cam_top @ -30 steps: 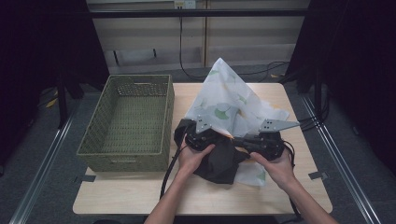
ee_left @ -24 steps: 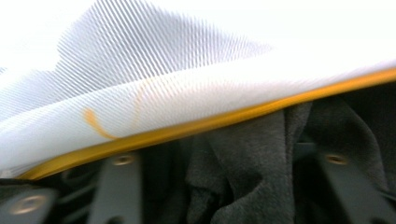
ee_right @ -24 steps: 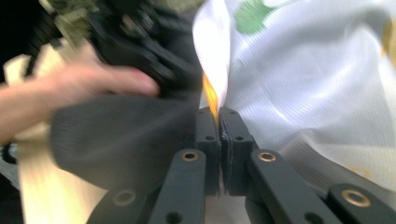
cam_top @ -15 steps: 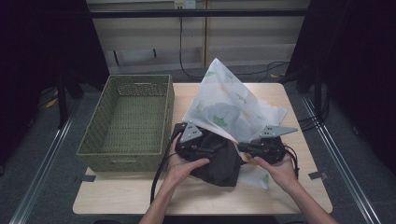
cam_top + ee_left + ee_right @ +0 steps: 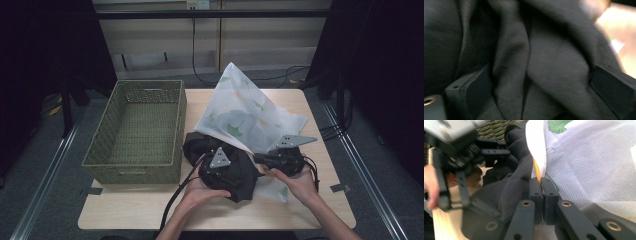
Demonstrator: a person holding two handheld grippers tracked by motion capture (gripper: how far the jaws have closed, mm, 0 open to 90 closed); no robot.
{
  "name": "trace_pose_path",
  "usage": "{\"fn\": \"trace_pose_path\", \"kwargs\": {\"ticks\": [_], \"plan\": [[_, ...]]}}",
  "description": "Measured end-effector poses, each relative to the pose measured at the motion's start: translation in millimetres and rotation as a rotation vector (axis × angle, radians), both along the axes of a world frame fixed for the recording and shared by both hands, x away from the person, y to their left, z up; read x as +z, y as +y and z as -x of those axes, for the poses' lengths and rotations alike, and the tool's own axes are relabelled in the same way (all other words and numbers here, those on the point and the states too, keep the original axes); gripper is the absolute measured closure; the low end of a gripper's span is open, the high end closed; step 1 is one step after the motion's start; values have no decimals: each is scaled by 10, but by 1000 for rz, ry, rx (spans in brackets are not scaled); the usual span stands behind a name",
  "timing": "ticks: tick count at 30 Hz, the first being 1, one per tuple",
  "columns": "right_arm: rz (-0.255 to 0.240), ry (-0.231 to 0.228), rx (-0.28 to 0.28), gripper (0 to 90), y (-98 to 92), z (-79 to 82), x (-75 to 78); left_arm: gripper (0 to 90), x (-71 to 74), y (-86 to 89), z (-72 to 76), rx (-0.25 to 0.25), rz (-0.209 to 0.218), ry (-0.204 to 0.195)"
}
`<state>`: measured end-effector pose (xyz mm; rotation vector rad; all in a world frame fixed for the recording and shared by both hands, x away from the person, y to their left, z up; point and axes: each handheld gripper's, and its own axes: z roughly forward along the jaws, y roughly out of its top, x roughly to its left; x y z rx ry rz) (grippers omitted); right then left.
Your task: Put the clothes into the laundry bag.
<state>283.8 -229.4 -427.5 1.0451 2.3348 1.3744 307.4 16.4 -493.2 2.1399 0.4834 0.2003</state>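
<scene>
stuffing black crumpled cloth garment (image 5: 235,172) into white leaf-printed mesh bag (image 5: 245,117): right gripper (image 5: 540,185) fingers pinch the bag's rim, left gripper (image 5: 220,167) fingers, just opened, spread around cloth; next, close and push farther in.

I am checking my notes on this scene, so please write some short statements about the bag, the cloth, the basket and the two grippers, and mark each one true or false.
1. The right gripper is shut on the edge of the white mesh bag. True.
2. The left gripper is clamped on the black garment. False: its jaws have just been opening and stand wide apart, with the dark cloth lying loose between them.
3. The green woven basket holds the black garment. False: nothing lies in the basket, and the garment sits on the wooden table at the mouth of the bag.
4. The mesh bag has a green leaf print. True.
5. The basket stands to the left of the bag in the high view. True.
</scene>
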Motion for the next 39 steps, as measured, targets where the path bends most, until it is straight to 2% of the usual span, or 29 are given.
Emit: {"fn": "trace_pose_path", "kwargs": {"ticks": [2,3,5,7,9,10,11,12,14,17,18,19,20,21,23,25,27,29,33,36,37,39], "plan": [[0,-1,-1,884,2,0,0,1,-46,-17,23,-8,-15,-22],[0,0,-1,884,5,0,0,1,-58,-15,26,-8,-49,-25],[2,1,1,884,10,1,3,1,-111,-18,20,-23,-89,-30],[4,-1,4,885,20,1,5,6,-139,-21,6,-24,-114,-20],[4,2,4,886,33,3,4,33,-144,-14,-1,-33,-109,1],[5,2,11,888,38,0,1,57,-130,-3,-3,-31,-133,11],[7,3,7,892,49,-2,-2,83,-140,-8,-1,-16,-107,14],[7,4,14,894,57,-3,-6,122,-126,12,-16,-26,-122,10],[9,9,15,896,78,5,-2,236,-106,47,-32,1,-115,12],[5,4,25,898,105,21,21,397,-101,63,-56,-2,-93,1],[1,1,32,898,114,24,29,483,-94,67,-69,2,-95,3],[3,-1,34,898,123,29,37,518,-77,71,-78,13,-109,12],[2,-1,38,898,135,32,41,547,-87,54,-66,28,-84,18],[3,-1,40,898,144,33,43,573,-66,66,-67,22,-99,18],[1,1,48,898,156,32,42,633,-34,105,-87,22,-68,54],[5,0,46,898,151,22,37,688,4,175,-142,4,-14,105],[3,3,40,898,137,7,35,715,35,212,-169,0,18,121],[-3,5,34,898,114,-9,35,739,74,210,-166,4,8,108],[-10,0,30,898,107,-1,55,755,136,246,-186,20,78,129],[-18,-8,34,899,114,4,90,759,191,256,-181,46,100,107],[-24,-12,34,899,122,5,107,759,206,259,-185,49,120,104],[-35,-24,37,900,143,15,164,759,230,267,-177,55,186,101]]}}
